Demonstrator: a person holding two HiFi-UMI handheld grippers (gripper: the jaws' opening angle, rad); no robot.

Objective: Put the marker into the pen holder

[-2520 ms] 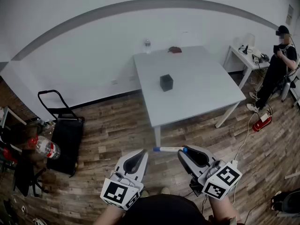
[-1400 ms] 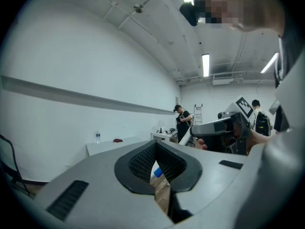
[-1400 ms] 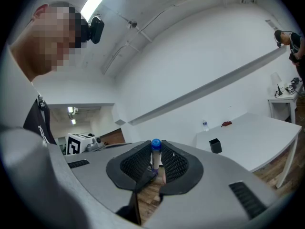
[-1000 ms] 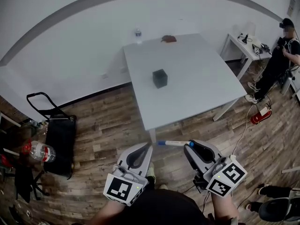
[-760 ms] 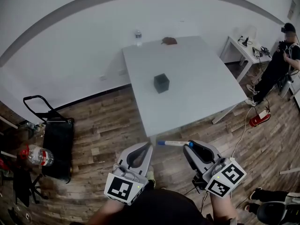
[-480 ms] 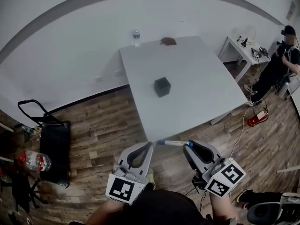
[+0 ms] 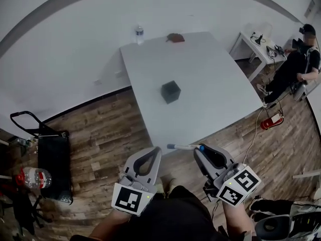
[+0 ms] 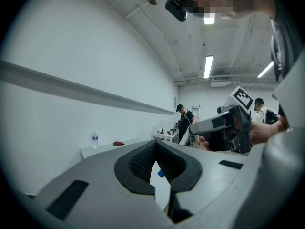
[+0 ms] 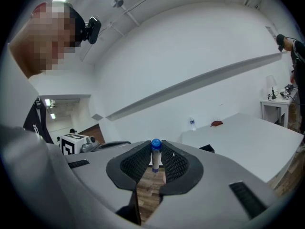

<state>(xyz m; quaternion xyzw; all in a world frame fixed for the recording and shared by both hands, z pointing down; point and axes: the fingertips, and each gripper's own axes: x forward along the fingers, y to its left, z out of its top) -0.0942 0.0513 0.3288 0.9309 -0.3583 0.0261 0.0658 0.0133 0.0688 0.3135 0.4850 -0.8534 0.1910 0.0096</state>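
Note:
My right gripper (image 7: pixel 199 149) (image 9: pixel 156 148) is shut on a white marker (image 7: pixel 183 146) (image 9: pixel 155 159) with a blue cap, which sticks out sideways to the left over the wooden floor. My left gripper (image 7: pixel 156 150) (image 8: pixel 155 146) is shut with nothing in it, just left of the marker's tip. The black cube-shaped pen holder (image 7: pixel 170 91) (image 9: pixel 207 148) stands on the white table (image 7: pixel 220 94), well ahead of both grippers.
A water bottle (image 7: pixel 139 34) and a small red thing (image 7: pixel 175 37) sit at the table's far edge. A person (image 7: pixel 293 67) stands at the far right by a small white side table (image 7: pixel 251 44). A black cart (image 7: pixel 50 149) and a bottle (image 7: pixel 31 177) lie on the left floor.
The table and pen holder have shifted left and nearer in the head view as I walk towards them. Both grippers keep their pose, with the marker still held.

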